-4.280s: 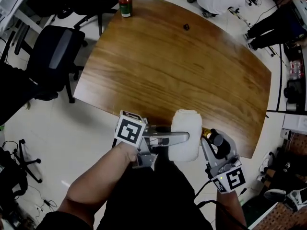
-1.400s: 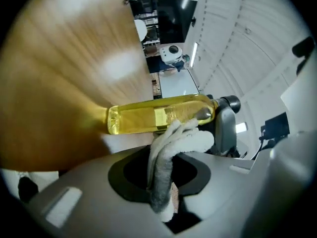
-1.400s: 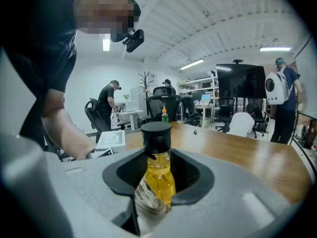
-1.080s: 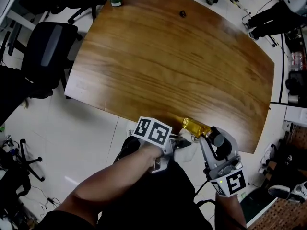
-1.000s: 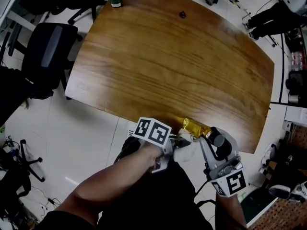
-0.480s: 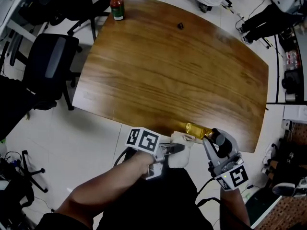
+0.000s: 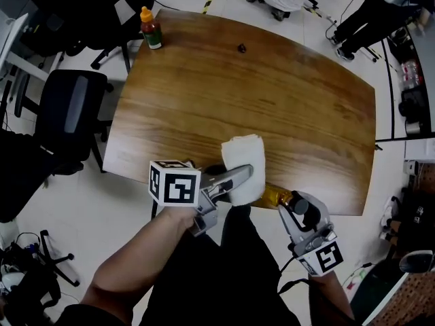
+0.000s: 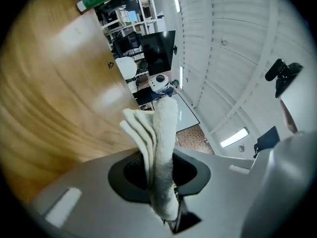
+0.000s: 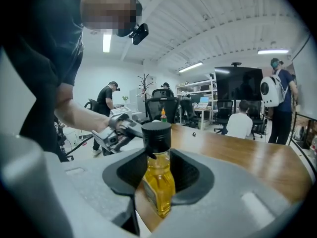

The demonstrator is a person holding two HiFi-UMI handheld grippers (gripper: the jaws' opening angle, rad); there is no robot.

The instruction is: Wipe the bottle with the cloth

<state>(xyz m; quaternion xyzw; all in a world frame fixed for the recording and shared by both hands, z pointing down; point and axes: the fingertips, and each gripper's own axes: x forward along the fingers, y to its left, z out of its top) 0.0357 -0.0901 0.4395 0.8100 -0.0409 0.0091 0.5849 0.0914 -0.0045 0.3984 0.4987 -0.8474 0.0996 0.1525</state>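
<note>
While the right gripper (image 7: pixel 289 208) clamps the yellow-oil bottle (image 7: pixel 274 195) at the table's (image 7: pixel 306 114) near edge, the left gripper (image 7: pixel 243 176) pinches a folded white cloth (image 7: pixel 243 156) just beside it, apparently not touching. Both in hand; judged mid-task, with cloth-to-bottle contact needed. Sauce bottle (image 7: pixel 150 30) stands at the far corner.

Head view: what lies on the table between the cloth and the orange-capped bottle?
Only bare wooden table, as the head view shows, between the cloth and the orange-capped bottle.

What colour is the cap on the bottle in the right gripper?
Black cap; clearest in the right gripper view.
</note>
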